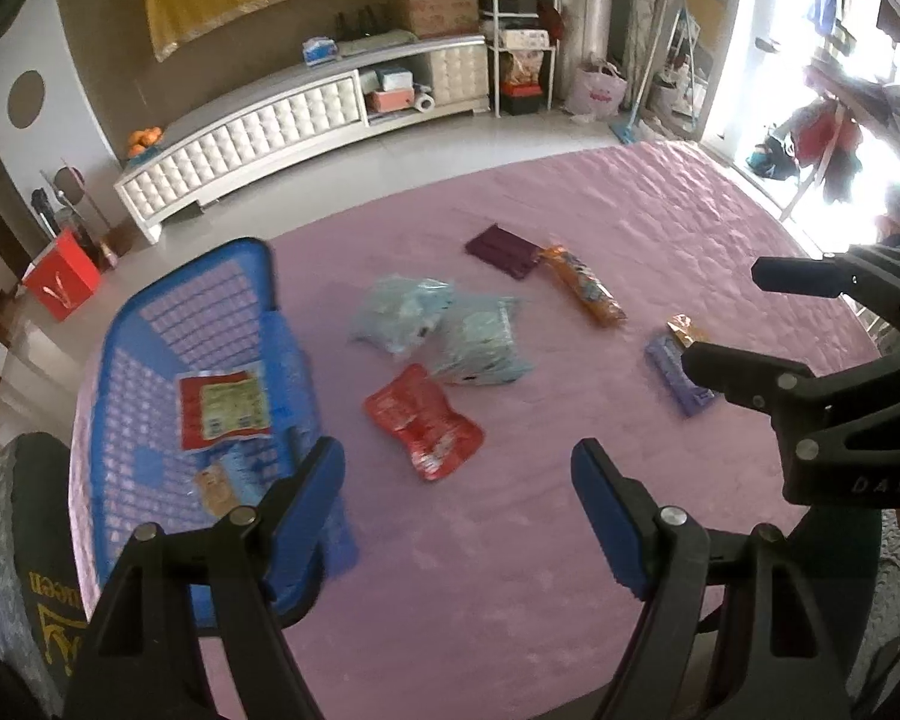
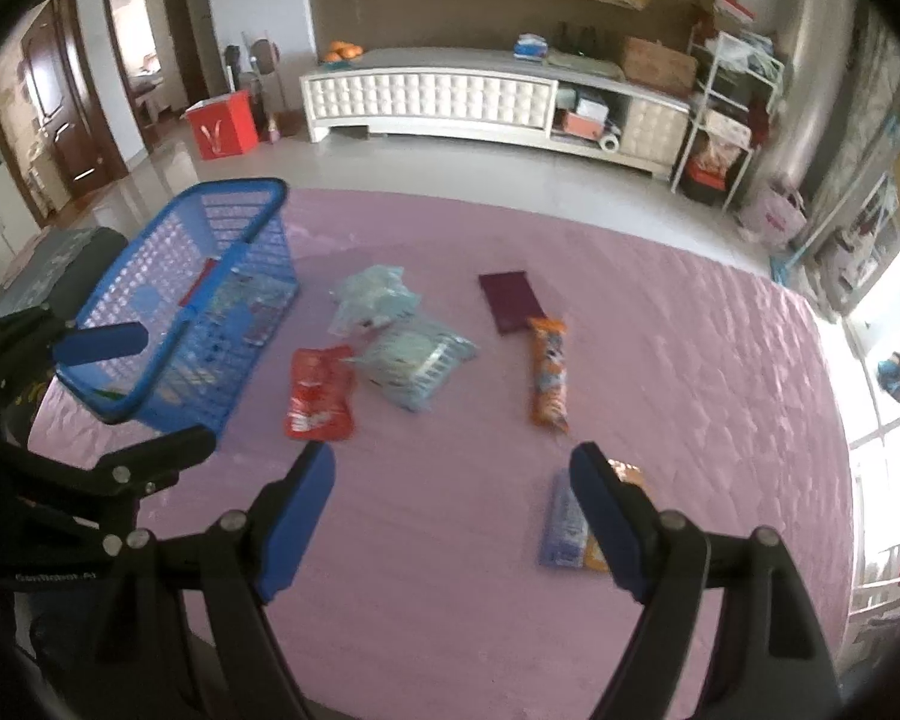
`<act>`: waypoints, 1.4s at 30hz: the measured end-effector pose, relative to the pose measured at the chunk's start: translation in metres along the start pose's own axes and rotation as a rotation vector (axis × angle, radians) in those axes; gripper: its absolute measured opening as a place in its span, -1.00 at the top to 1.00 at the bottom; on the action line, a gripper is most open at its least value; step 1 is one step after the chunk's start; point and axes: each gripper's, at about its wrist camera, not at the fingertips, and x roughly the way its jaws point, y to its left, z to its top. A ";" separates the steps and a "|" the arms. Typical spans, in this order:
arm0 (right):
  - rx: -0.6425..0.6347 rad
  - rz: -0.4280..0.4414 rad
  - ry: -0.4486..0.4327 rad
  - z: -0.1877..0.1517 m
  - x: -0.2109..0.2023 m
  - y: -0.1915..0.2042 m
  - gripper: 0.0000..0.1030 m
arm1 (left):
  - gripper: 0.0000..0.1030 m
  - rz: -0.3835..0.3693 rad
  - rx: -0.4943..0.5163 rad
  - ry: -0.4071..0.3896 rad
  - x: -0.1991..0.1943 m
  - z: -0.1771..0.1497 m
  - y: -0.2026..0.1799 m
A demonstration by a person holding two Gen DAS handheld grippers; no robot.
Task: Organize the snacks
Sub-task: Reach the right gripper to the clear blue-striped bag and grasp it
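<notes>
A blue plastic basket [image 1: 120,360] [image 2: 150,312] stands at the left of the pink bedspread and holds a red-and-green packet [image 1: 225,411] and a small pack. On the spread lie a red pouch [image 1: 426,423] [image 2: 321,393], two pale blue packs [image 1: 444,330] [image 2: 402,336], a dark purple packet [image 1: 501,249] [image 2: 510,300], an orange tube pack [image 1: 582,285] [image 2: 547,381] and a lilac pack [image 1: 678,375] [image 2: 564,522]. My left gripper [image 1: 459,480] is open and empty above the spread beside the basket. My right gripper [image 2: 453,483] is open and empty, its right finger over the lilac pack.
A small gold-wrapped snack [image 1: 687,330] [image 2: 627,471] lies beside the lilac pack. A white tufted cabinet [image 1: 306,120] [image 2: 486,99] stands on the floor beyond the bed. A red box [image 2: 222,123] sits near the doorway. A dark cushion [image 1: 24,540] lies left of the basket.
</notes>
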 end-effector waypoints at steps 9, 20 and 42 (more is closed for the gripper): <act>0.056 0.063 0.037 0.006 0.030 -0.040 -0.63 | -0.48 0.014 -0.028 0.028 0.035 0.020 -0.011; -0.212 0.184 0.062 0.027 0.084 -0.038 -0.63 | -0.48 -0.010 -0.125 0.083 0.077 0.018 0.001; -0.662 0.433 0.127 0.053 0.195 0.012 -0.63 | -0.48 0.172 -0.093 0.170 0.134 0.003 -0.005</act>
